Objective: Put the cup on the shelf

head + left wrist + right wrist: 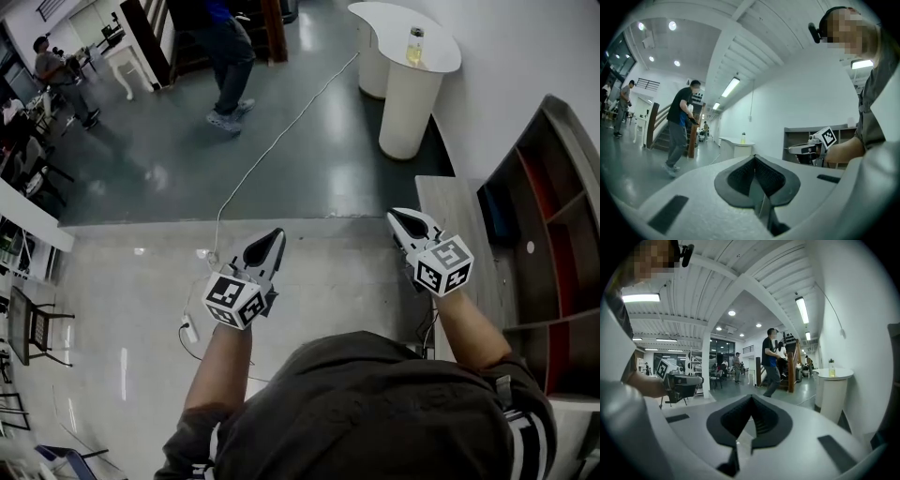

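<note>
Left gripper (272, 236) and right gripper (401, 217): hard white shells, ribbed dark fingers (762, 423) pressed together, nothing held. Grey boxy shelf (553, 178) ran lengthwise along the wall, compartments opening toward the person.

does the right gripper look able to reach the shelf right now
Probably yes: the shelf stands close beside the right gripper, on its right, only a grey table between them.

No lettering, number or brand is legible. The only print is coded square markers on the cube (234, 300) of the left gripper (275, 234), 8 o'clock, and on the right gripper (396, 217), 3 o'clock.
</note>
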{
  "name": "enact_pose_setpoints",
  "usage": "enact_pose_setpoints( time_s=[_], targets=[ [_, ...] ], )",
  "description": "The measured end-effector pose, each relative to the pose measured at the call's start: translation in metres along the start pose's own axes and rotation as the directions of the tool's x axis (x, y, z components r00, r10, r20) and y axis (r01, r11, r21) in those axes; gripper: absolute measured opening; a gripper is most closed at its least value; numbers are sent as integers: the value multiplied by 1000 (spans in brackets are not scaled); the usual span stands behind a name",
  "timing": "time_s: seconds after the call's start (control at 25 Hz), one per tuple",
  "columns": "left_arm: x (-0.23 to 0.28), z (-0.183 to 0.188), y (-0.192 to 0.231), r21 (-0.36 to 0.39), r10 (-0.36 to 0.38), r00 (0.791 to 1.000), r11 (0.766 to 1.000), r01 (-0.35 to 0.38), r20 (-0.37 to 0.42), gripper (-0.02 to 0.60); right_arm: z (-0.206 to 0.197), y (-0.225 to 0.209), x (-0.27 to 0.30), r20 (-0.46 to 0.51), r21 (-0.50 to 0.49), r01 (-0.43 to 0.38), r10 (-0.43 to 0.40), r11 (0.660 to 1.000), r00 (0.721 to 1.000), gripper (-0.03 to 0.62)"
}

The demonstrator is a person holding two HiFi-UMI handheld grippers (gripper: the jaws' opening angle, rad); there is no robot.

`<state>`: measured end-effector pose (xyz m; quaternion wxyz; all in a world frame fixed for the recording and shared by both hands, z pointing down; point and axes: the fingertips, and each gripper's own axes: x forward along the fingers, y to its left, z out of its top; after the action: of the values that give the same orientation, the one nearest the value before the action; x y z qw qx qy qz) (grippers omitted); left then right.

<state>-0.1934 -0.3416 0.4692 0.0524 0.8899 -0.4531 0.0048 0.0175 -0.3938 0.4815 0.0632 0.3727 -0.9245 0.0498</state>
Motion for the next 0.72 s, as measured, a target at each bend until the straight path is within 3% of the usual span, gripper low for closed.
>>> enact_pose_setpoints(
  time_s=[0.72],
  targets=[
    [9, 4, -11, 23, -22, 1000, 1000, 22, 0, 0, -4, -11, -11, -11, 2, 18, -18, 1000, 1000, -9]
  ],
)
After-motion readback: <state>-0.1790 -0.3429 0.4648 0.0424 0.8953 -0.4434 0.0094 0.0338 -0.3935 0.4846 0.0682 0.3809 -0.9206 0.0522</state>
